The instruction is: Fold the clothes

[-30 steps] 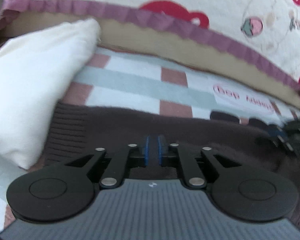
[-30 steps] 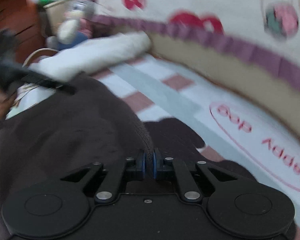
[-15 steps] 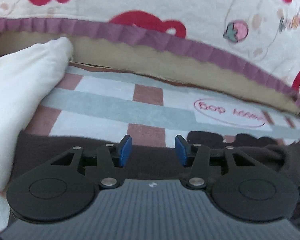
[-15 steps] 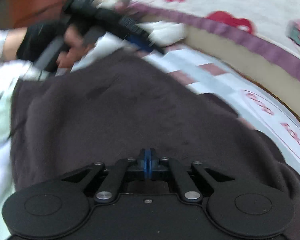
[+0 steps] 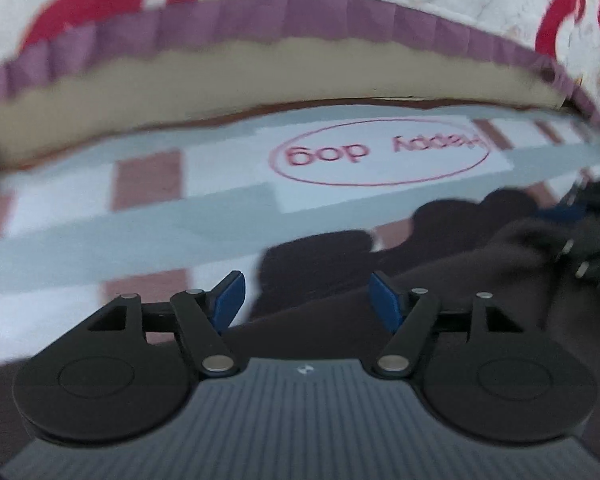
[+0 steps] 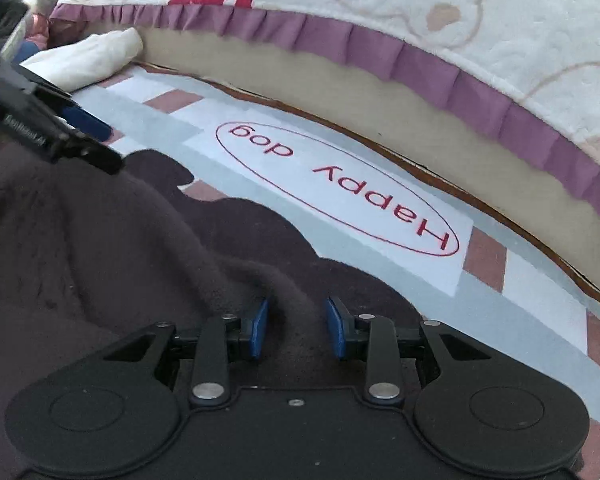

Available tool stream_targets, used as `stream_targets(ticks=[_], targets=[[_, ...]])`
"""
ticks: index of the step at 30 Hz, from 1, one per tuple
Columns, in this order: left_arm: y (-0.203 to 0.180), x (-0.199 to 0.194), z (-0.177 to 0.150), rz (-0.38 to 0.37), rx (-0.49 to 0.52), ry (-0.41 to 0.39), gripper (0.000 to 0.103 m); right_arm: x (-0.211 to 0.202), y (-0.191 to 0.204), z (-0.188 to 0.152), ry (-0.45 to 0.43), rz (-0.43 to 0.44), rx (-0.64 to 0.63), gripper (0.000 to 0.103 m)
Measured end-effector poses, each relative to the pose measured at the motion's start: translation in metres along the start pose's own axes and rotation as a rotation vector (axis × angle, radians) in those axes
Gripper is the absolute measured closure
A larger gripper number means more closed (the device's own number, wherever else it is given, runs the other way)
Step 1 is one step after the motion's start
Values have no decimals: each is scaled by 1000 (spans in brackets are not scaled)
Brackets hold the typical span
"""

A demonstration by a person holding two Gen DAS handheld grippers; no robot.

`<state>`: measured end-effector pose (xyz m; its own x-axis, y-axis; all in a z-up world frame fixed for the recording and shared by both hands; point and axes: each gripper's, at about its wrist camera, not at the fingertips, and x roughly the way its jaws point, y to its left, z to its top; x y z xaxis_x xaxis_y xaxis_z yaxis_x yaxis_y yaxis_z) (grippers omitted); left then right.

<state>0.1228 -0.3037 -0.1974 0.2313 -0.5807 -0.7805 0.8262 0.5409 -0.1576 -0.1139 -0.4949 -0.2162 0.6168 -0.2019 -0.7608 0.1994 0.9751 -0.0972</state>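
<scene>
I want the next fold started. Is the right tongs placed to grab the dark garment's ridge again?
Probably yes. The right tongs are opening with a raised ridge of the dark garment lying between the pads, untouched. Nothing blocks it; closing should pinch that ridge.

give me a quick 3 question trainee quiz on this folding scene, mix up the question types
1. True or false: the right gripper is clamped tight on the dark brown garment.
2. Multiple choice: the red words on the checked sheet read: A) Happy dog B) Good boy C) Sweet home
3. Fill in: the frill edging the strawberry quilt is ____.

Key
1. False. Its jaws are opening; a ridge of the garment lies between the pads, but they no longer press on it.
2. A
3. Purple
</scene>
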Motion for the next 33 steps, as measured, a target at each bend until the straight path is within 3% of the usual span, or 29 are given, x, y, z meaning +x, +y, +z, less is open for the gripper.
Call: stream_targets(ticks=[2, 5, 7, 8, 9, 10, 11, 13, 17, 19, 22, 25, 28, 29, 33], targets=[[2, 9, 2, -82, -78, 25, 35, 0, -5, 2, 14, 2, 26, 66], [1, 14, -3, -188, -137, 53, 32, 6, -28, 11, 41, 67, 189, 67], [-6, 14, -9, -228, -107, 78, 33, 6, -40, 9, 49, 105, 250, 71], [-14, 12, -12, -226, -46, 76, 34, 6, -41, 9, 51, 114, 254, 73], [-23, 9, -15, -224, 14, 74, 44, 9, -35, 10, 50, 109, 229, 77], [-31, 7, -19, -218, 73, 72, 76, 8, -31, 11, 45, 95, 196, 81], [-39, 3, -23, -180, 116, 73, 87, 7, -26, 12, 36, 79, 163, 93], [-51, -4, -30, -139, 145, 64, 90, -3, -18, 16, -6, 33, 103, 93], [-59, -18, -45, -109, 85, 50, 91, -19, -22, 12, -23, 52, 201, 93], [-67, -24, -54, -78, 117, 15, 91, -18, -30, 10, -4, 86, 273, 93], [-80, -33, -64, -23, 177, -23, 91, -10, -55, 4, 18, 176, 470, 93], [-91, -37, -69, 17, 228, -34, 91, -2, -89, -17, 22, 337, 777, 92], [-99, -37, -73, 37, 267, -38, 92, 9, -101, -30, 42, 411, 913, 93], [-99, -37, -72, 41, 266, -37, 92, 11, -101, -32, 48, 418, 926, 93], [-95, -36, -69, 25, 213, -25, 91, -2, -66, -2, 22, 241, 591, 93]])
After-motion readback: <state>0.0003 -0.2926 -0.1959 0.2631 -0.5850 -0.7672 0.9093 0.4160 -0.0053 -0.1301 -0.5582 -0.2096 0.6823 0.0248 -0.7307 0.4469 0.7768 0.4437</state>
